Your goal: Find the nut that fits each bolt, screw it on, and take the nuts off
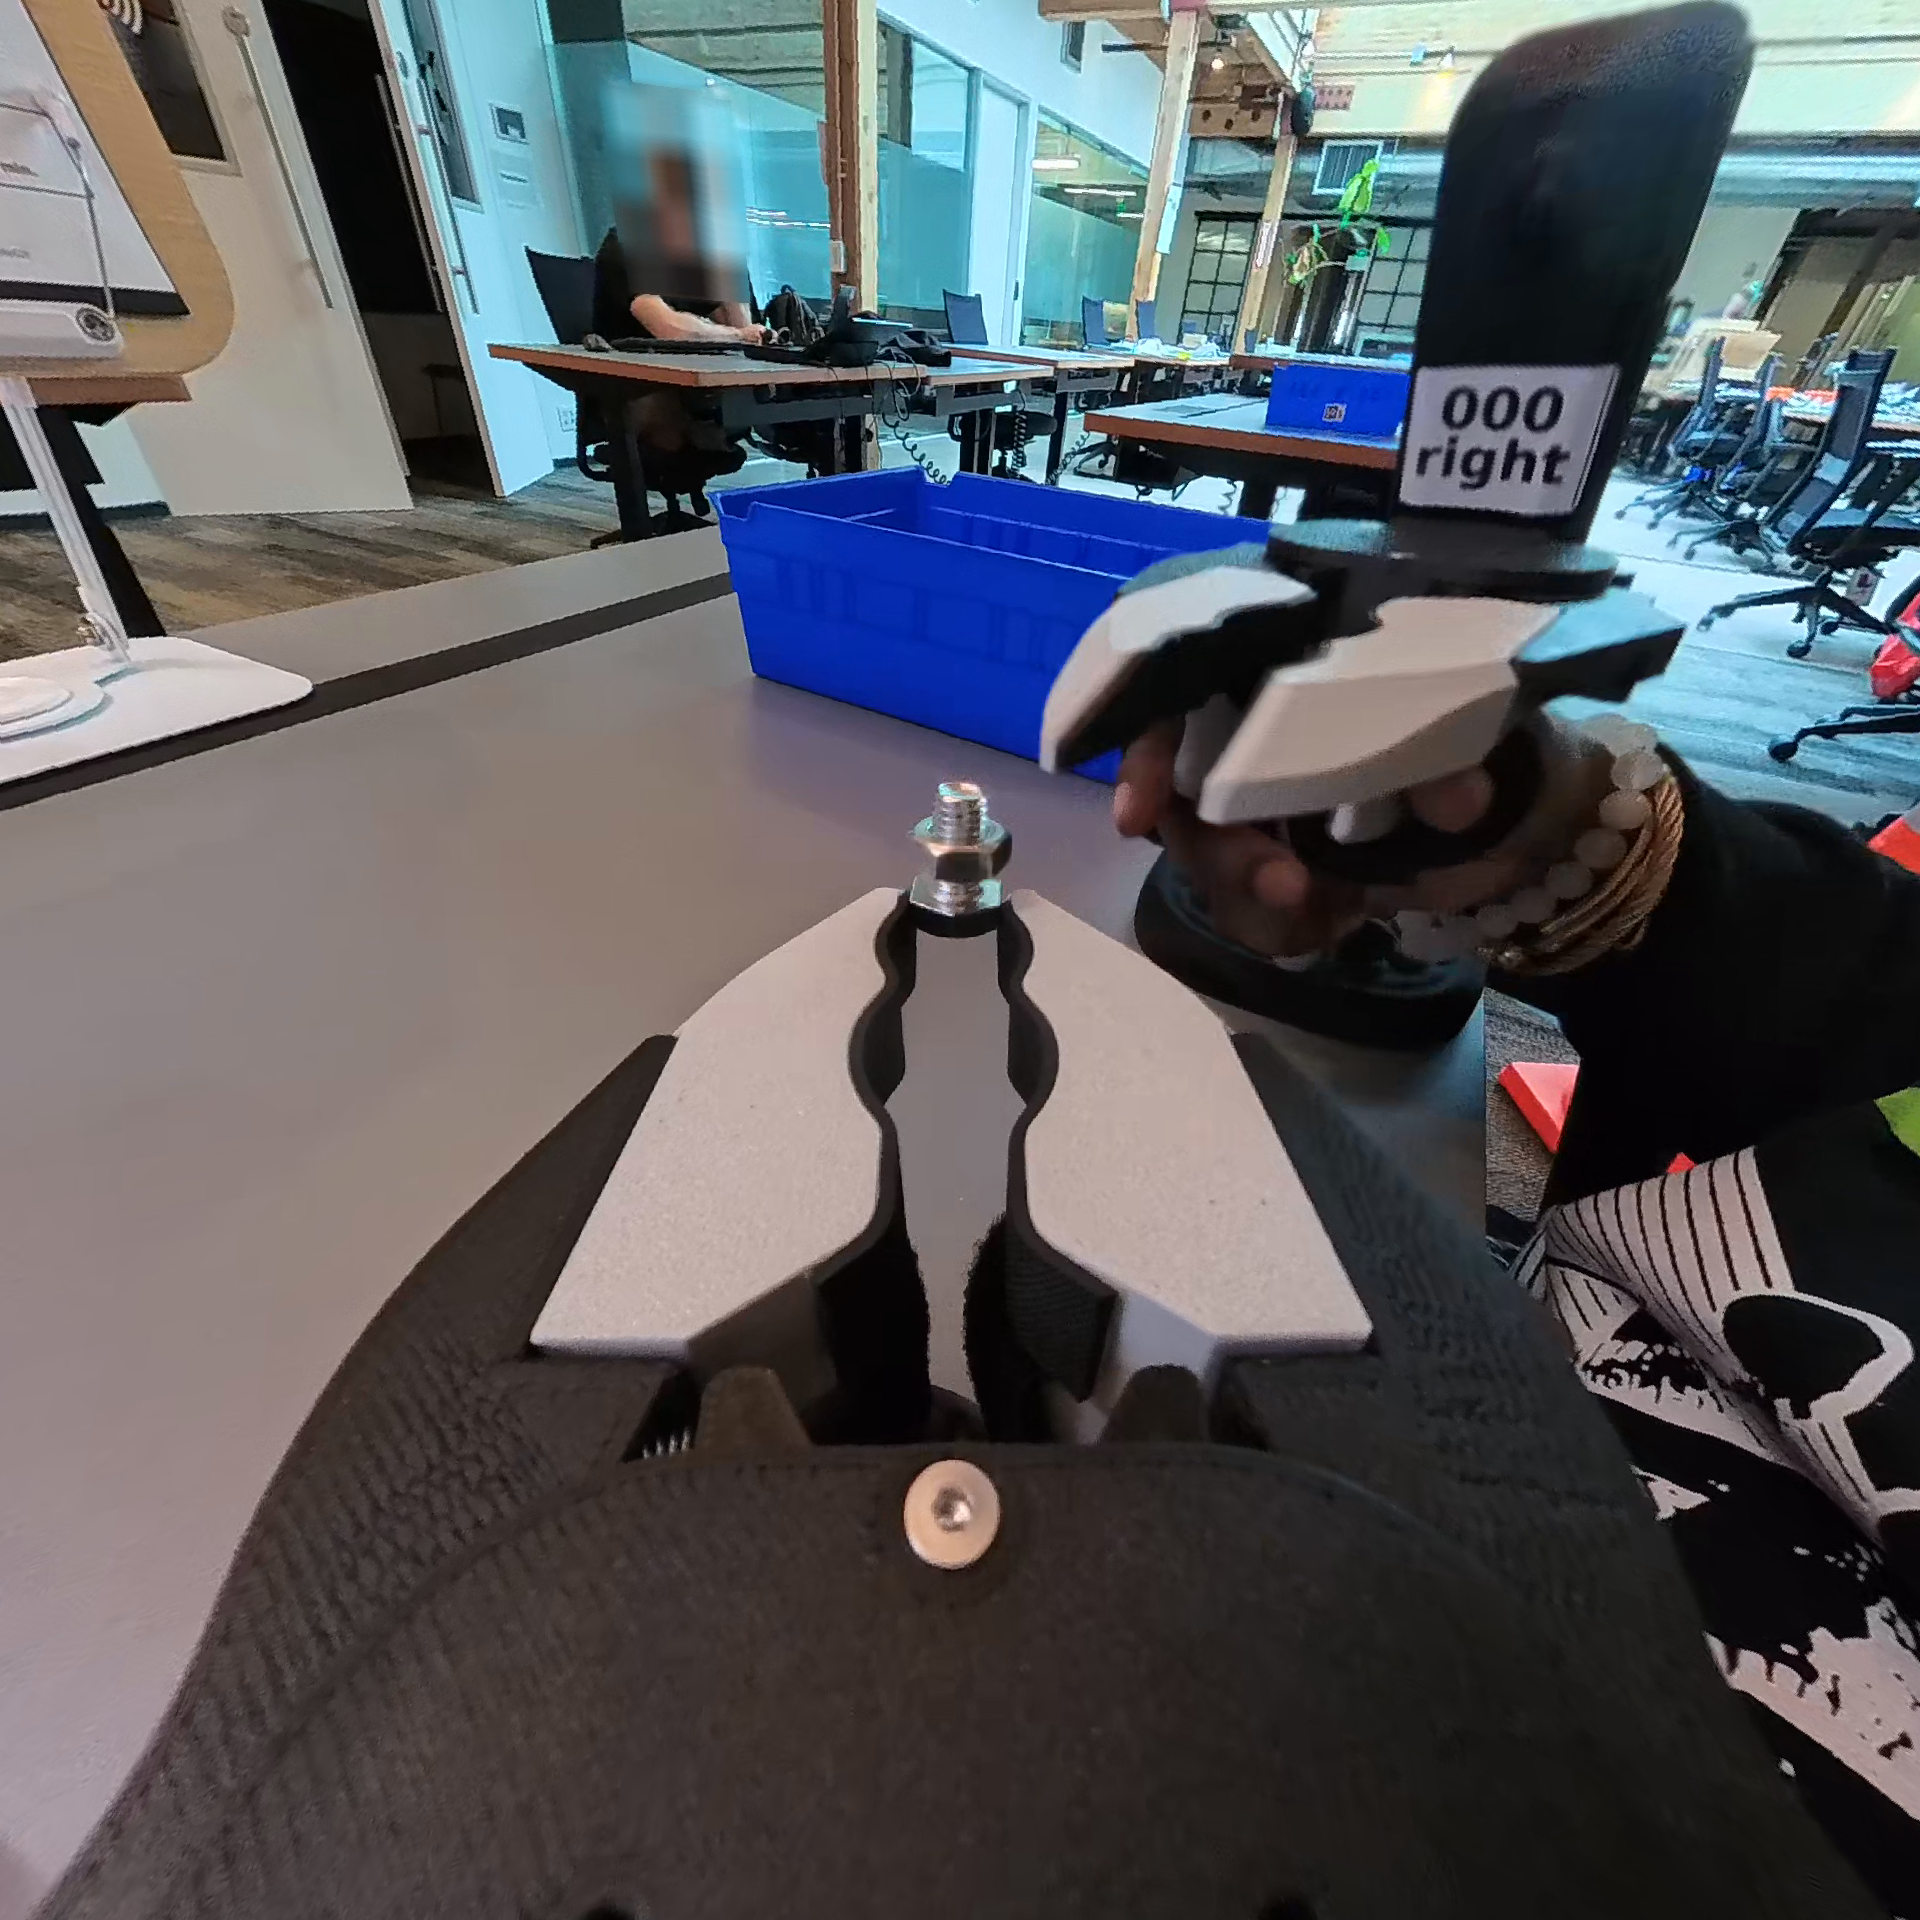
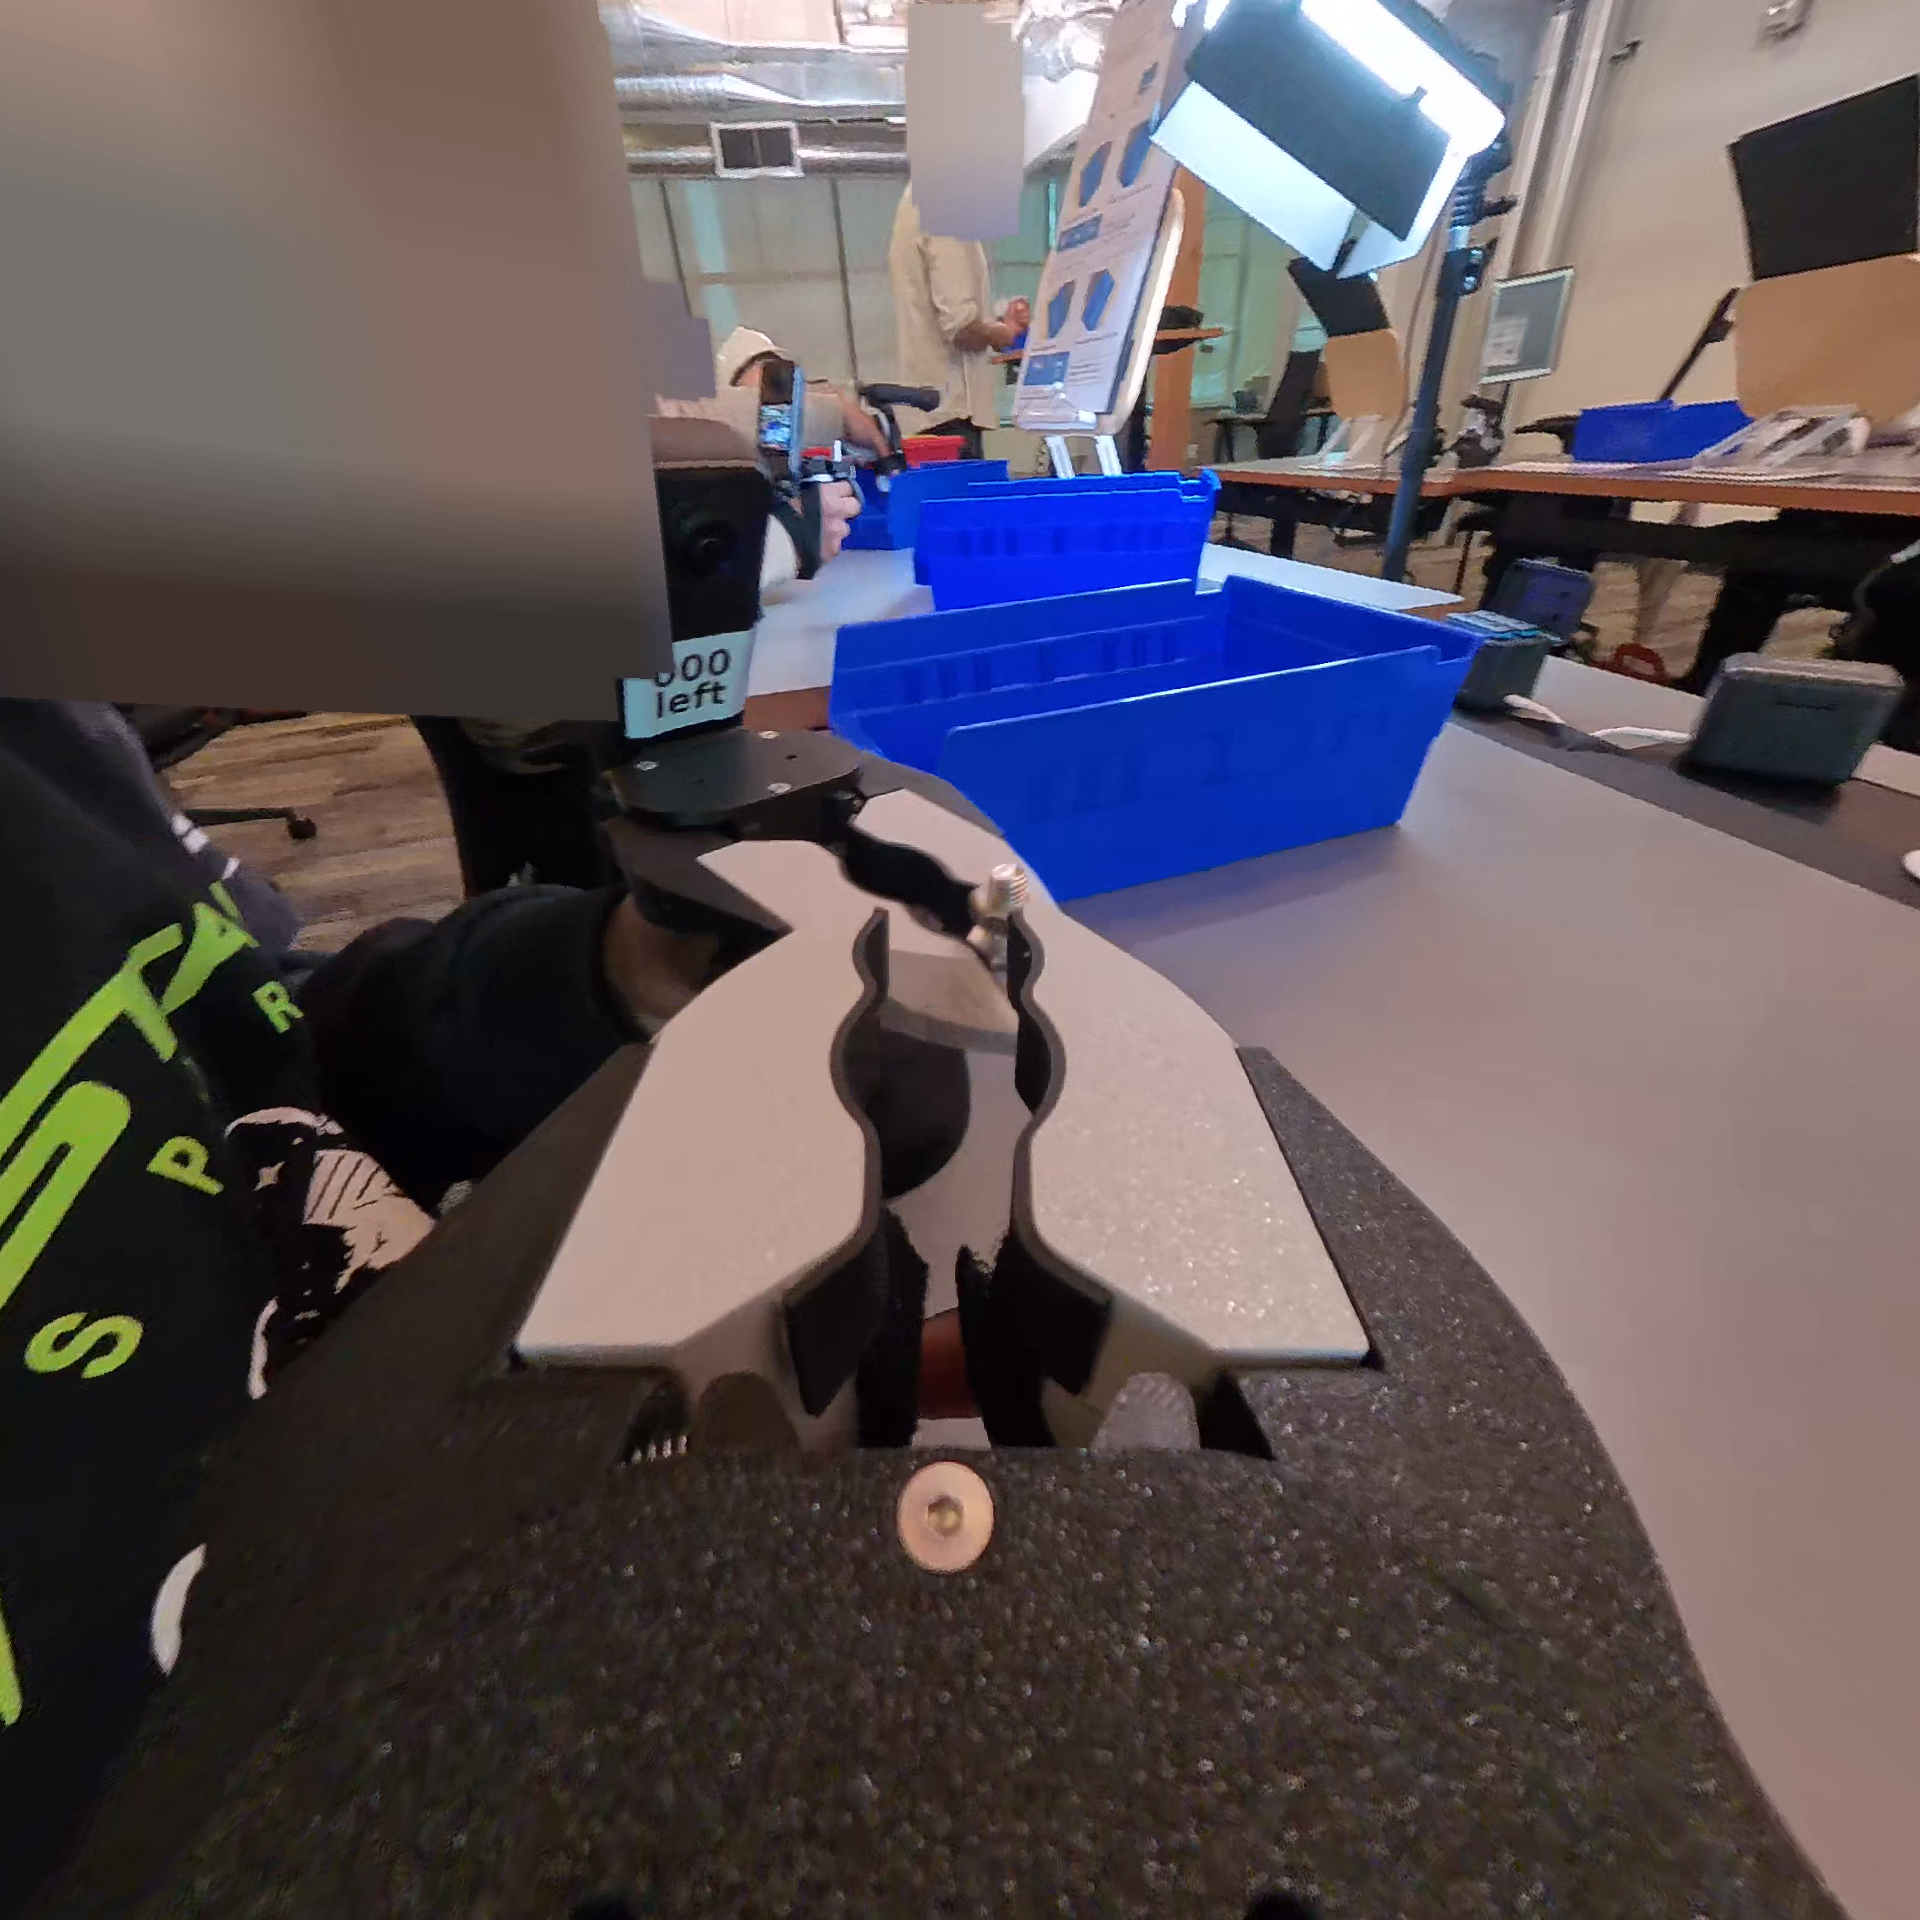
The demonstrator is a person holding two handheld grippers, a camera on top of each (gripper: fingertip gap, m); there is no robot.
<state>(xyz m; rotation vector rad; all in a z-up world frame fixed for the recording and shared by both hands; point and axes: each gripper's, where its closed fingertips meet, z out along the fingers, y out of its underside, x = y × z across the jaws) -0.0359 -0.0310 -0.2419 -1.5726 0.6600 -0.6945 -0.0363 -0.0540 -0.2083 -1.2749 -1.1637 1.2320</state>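
While the grey table (image 1: 364, 935) and the blue bin (image 1: 935, 613) behind it are being left alone, one bolt (image 1: 956, 894) is being gripped at its lower end by the left tongs (image 1: 956, 920), whose tips are being kept narrowed around it. It is being held upright, just clear of the table, with the threaded end pointing up. A nut (image 1: 961, 836) is sitting partway down the thread, so one pairing is judged as already found and screwed on; whether it is being run further down or is about to be backed off cannot be told. No other bolts or nuts are being shown, so what is left cannot be counted. The right tongs (image 2: 951, 935) are being held just beside the bolt, their tips narrowly parted and apparently closed on nothing. In the right wrist view the bolt is seen past the right fingertip (image 2: 1023, 951).
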